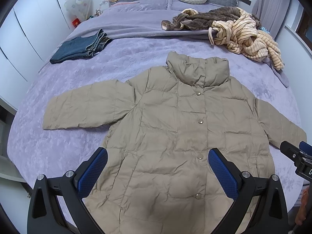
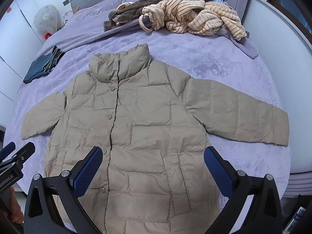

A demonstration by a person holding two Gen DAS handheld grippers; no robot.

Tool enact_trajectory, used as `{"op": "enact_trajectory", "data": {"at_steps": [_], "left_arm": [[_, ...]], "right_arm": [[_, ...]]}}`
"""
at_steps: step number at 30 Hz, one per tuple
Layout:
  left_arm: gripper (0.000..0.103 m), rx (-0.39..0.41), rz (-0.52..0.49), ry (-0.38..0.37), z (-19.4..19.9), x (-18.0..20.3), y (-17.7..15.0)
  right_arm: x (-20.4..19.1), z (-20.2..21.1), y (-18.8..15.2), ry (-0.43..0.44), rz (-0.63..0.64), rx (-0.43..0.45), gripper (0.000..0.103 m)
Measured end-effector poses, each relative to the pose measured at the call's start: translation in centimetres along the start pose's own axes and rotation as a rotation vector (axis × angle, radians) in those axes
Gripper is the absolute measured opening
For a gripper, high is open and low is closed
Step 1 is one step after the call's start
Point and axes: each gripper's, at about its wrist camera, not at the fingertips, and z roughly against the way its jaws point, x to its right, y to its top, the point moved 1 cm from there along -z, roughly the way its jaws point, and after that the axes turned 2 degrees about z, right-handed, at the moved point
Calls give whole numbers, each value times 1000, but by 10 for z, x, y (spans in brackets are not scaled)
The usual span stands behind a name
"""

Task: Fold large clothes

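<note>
Left wrist view shows the lilac bed [image 1: 81, 142] carrying the tan puffer jacket [image 1: 175, 128] spread flat, sleeves out, with the left hand-held gripper [image 1: 158, 159] spread wide and empty above its hem, and the right hand-held gripper [image 2: 153, 158] likewise wide, holding nothing.

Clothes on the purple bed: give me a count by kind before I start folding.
Tan quilted puffer jacket, spread flat: 1
Folded blue denim jeans: 1
Brown fuzzy garment, heaped: 1
Cream striped fleece garments, tangled in the same heap: at least 1, cannot separate
Total: at least 4
</note>
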Motion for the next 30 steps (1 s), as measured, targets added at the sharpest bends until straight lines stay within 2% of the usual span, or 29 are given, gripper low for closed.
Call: {"op": "enact_trajectory", "data": {"at_steps": [30], "left_arm": [[103, -2, -6, 4, -3, 1, -2]], "right_arm": [[0, 3, 5, -20, 12, 12, 103]]}}
